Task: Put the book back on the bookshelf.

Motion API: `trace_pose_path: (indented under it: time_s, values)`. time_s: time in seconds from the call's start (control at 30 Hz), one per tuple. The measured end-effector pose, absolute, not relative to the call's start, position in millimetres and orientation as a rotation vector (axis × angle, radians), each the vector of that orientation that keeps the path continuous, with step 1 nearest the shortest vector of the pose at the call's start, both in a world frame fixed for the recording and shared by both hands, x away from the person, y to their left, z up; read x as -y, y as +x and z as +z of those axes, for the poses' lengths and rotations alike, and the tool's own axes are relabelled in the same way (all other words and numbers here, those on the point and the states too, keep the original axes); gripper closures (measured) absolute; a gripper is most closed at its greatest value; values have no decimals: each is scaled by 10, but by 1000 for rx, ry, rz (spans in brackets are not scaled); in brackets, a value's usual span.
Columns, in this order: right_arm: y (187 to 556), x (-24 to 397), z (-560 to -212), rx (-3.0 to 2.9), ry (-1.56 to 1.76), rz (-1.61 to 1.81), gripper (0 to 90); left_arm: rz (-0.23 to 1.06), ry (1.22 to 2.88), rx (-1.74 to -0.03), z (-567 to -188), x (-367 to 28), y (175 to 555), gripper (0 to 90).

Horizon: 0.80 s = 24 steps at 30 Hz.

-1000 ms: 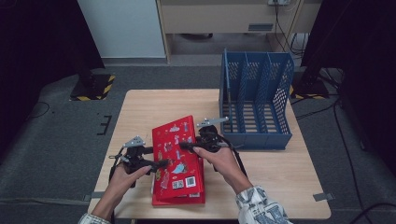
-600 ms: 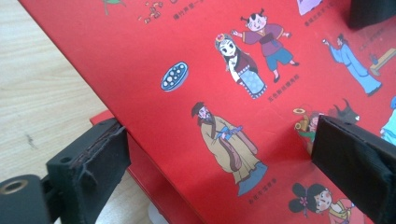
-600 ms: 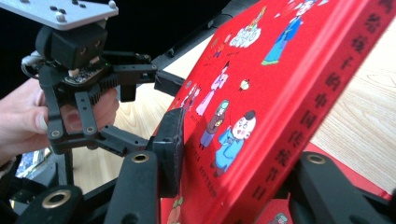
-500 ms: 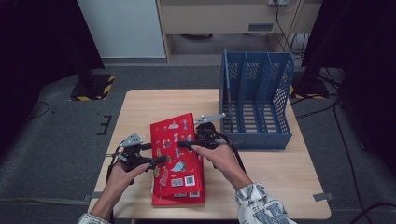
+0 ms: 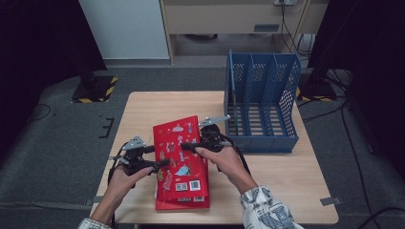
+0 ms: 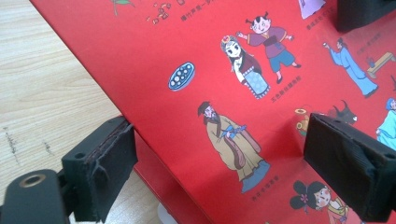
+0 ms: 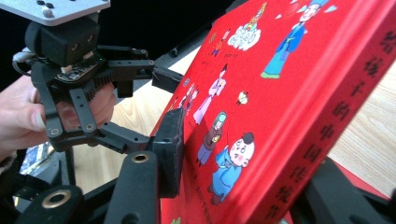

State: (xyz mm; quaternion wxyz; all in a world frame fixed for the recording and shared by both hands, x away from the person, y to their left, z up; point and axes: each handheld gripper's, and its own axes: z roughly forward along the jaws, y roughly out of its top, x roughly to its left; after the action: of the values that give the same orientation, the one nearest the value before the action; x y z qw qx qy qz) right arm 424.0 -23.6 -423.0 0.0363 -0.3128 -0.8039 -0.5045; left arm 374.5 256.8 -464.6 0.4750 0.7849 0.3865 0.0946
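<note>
A red picture book (image 5: 177, 143) is tipped up off a second red book (image 5: 184, 204) that lies flat on the wooden table (image 5: 153, 107). My right gripper (image 5: 188, 146) is shut on the upper book's right edge, near its spine. One pad presses the cover (image 7: 173, 140) and the other jaw sits under the book (image 7: 254, 172). My left gripper (image 5: 160, 157) stands at the book's left edge. Its jaws (image 6: 224, 168) are wide and have just been closing. The cover (image 6: 210, 79) passes between them, and I see no firm press.
A blue slotted file rack (image 5: 260, 102) stands upright at the table's back right, its compartments holding nothing. Bare tabletop lies to the left of the books and in front of the rack. Dark floor surrounds the table.
The left gripper's jaws have narrowed slightly around the book's left edge. The right hand and the tilted book have stayed where they were.
</note>
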Motion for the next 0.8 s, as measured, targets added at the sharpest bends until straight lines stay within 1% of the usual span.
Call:
trace_pose_path:
  time_s: [0.23,0.53,0.8]
  values:
    - [4234,245,-4212,2446,-949,-1566,623,239,1897,-937,-4635,-2585,3743,87]
    - [4220,251,-4177,2395,-923,-1605,675,245,1863,-969,-4653,-2659,3763,41]
    - [4215,251,-4162,2401,-920,-1622,684,206,1872,-957,-4680,-2633,3757,58]
